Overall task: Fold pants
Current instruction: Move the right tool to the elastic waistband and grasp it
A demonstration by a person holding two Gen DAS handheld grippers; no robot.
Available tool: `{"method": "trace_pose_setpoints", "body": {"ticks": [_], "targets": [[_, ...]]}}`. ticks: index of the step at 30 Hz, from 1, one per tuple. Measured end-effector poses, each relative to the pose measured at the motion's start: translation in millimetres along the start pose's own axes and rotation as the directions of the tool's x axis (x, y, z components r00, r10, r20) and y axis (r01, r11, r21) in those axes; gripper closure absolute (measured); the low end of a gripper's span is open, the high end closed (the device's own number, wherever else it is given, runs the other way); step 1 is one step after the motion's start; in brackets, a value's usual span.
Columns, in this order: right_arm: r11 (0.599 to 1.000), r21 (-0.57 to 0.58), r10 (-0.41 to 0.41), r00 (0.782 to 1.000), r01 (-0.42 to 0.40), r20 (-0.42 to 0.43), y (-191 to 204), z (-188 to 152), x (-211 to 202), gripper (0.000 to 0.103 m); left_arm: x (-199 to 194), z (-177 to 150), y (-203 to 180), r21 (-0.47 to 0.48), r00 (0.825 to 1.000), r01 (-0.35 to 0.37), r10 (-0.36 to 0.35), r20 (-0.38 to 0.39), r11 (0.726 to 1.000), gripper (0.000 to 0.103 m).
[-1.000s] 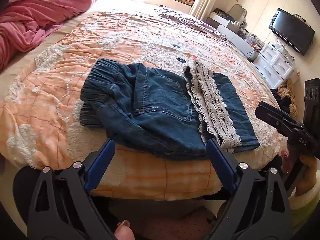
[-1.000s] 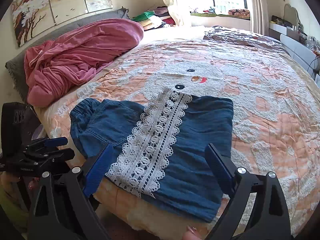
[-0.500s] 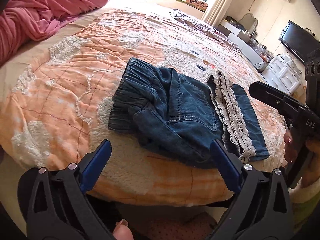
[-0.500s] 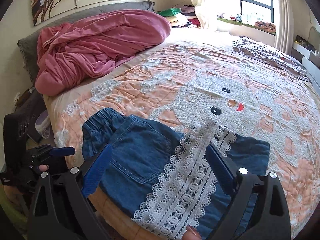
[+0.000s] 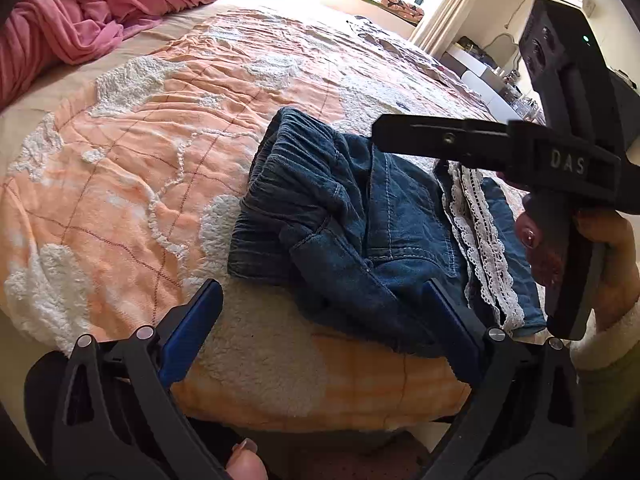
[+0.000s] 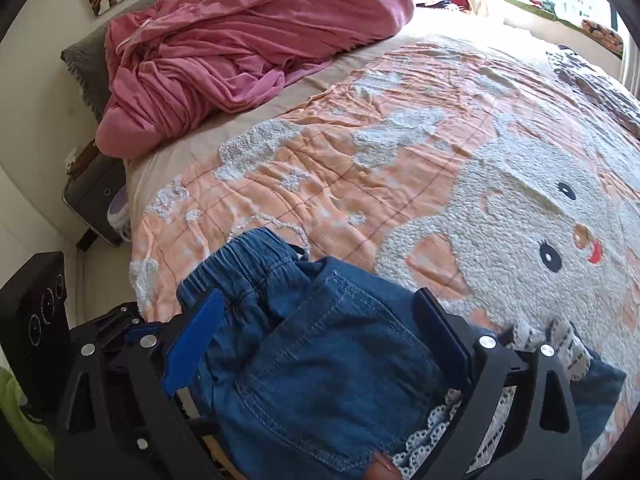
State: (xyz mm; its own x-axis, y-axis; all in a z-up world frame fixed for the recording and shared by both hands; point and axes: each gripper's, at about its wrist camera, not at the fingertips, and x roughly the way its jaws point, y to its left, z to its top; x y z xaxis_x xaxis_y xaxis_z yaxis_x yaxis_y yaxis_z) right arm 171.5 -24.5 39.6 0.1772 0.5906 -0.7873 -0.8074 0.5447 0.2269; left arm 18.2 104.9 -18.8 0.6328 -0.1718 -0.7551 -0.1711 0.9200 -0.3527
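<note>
Since the earlier frames, your right gripper [image 6: 316,344] had swept leftward over the pants [image 6: 328,360], while your left gripper [image 5: 324,312] had closed in on the near edge. Both sets of jaws stood wide apart, holding nothing; the right fingers straddled the back pocket above the cloth, whether touching it cannot be told. The pants lay partly folded near the bed's front edge on the orange quilt [image 5: 132,168], waistband bunched leftward, lace trim [image 5: 480,240] rightward. You likely stationed both tools there to take hold for the next fold. The pink blanket [image 6: 240,48] lay well apart.
</note>
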Motion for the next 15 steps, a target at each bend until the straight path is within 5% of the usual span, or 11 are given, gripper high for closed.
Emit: {"method": "trace_pose_setpoints", "body": {"ticks": [7, 8, 12, 15], "targets": [[0.999, 0.006, 0.039, 0.987, -0.038, -0.157, -3.0, 17.6, 54.2, 0.01, 9.3, 5.8, 3.0, -0.013, 1.0, 0.008, -0.008, 0.016, 1.0, 0.01], [0.999, 0.018, 0.046, 0.985, -0.043, -0.164, -4.5, 18.2, 59.3, 0.015, 10.4, 6.0, 4.0, -0.019, 1.0, 0.01, -0.009, 0.02, 1.0, 0.01], [0.993, -0.003, 0.118, 0.977, -0.121, -0.178, 6.4, 18.0, 68.6, 0.069, 14.2, 7.7, 5.8, -0.033, 1.0, 0.01, -0.009, 0.026, 0.999, 0.01], [0.993, -0.053, 0.093, 0.982, -0.103, -0.162, 19.0, 15.9, 59.4, 0.076, 14.0, 8.5, 7.4, -0.053, 0.999, 0.022, -0.02, 0.046, 0.998, 0.01]]}}
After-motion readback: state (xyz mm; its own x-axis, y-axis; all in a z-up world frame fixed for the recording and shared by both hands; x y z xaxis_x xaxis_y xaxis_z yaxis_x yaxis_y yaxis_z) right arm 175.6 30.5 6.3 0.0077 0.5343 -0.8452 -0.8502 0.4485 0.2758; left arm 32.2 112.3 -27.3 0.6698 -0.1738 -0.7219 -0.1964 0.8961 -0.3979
